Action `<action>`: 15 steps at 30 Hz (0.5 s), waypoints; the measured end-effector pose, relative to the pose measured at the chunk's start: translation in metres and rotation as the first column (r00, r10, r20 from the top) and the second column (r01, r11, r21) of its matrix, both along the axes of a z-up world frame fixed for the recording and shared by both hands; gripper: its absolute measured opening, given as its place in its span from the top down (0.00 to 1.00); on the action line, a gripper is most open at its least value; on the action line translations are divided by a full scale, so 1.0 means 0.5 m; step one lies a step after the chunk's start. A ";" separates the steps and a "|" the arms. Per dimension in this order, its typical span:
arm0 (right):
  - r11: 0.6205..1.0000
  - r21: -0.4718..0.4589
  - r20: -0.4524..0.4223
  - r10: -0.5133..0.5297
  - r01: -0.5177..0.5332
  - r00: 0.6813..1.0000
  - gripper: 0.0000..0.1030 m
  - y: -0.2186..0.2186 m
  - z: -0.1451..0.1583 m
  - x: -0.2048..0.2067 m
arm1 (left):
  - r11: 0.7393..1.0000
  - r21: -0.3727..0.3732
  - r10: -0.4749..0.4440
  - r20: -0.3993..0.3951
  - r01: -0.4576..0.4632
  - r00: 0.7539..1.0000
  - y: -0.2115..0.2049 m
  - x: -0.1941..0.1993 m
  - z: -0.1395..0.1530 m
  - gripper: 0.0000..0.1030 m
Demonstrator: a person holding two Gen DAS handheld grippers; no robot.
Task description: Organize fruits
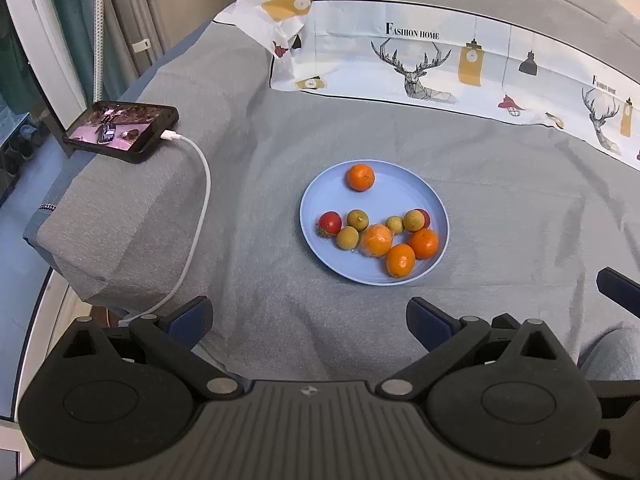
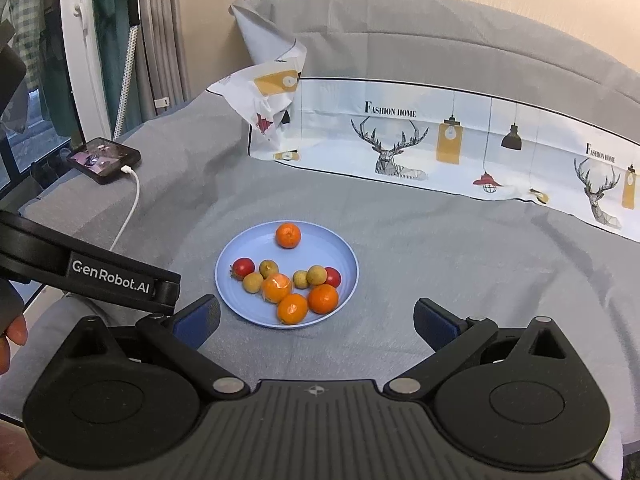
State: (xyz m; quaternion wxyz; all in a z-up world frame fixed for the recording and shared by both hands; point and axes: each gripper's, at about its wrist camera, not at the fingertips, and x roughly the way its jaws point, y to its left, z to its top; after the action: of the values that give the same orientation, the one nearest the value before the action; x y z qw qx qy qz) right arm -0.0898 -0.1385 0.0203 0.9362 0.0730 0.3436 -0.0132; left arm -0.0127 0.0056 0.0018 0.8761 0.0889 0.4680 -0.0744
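Note:
A light blue plate [image 1: 400, 196] [image 2: 240, 256] rests on the grey bedspread and holds mixed fruit. One orange [image 1: 360, 177] [image 2: 288, 235] sits alone at its far rim. Several more oranges [image 1: 423, 243] [image 2: 323, 299], several yellow-green longans [image 1: 357, 219] [image 2: 269, 268] and two red fruits [image 1: 330, 222] [image 2: 243, 267] cluster at the near side. My left gripper [image 1: 310, 322] is open, short of the plate, nothing between its fingers. My right gripper [image 2: 316, 320] is open too, just before the plate's near rim. In the right wrist view the left gripper's body [image 2: 108, 276] shows at the left.
A phone [image 1: 122, 130] [image 2: 105, 159] with a white charging cable [image 1: 198, 216] lies on a raised grey fold at the left. A printed white pillowcase [image 1: 440, 64] [image 2: 440, 144] lies across the back. A person's fingertip [image 2: 14, 330] shows at the left edge.

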 end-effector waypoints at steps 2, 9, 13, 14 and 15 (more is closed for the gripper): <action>1.000 0.001 0.002 -0.002 0.002 1.000 0.01 0.002 0.001 -0.002 | 1.000 0.002 -0.001 0.003 0.001 1.000 -0.001 -0.003 0.001 0.00; 1.000 0.003 0.007 -0.003 0.003 1.000 0.01 0.002 0.003 -0.009 | 1.000 0.009 0.004 0.007 -0.004 1.000 0.002 -0.005 0.000 0.00; 1.000 0.000 0.007 0.001 -0.001 1.000 0.01 0.004 0.003 -0.008 | 1.000 0.010 0.009 -0.002 -0.009 1.000 0.006 0.001 -0.003 0.00; 1.000 -0.001 0.007 0.002 -0.002 1.000 0.01 0.006 0.003 -0.009 | 1.000 0.013 0.010 -0.009 -0.010 1.000 0.006 0.002 -0.004 0.00; 1.000 -0.002 0.005 0.003 -0.003 1.000 0.01 0.007 0.003 -0.008 | 1.000 0.013 0.012 -0.014 -0.011 1.000 0.007 0.004 -0.005 0.00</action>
State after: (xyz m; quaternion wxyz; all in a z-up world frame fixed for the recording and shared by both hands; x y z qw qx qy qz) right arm -0.0937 -0.1352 0.0218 0.9372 0.0714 0.3411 -0.0117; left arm -0.0107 0.0089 -0.0009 0.8726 0.0911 0.4752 -0.0672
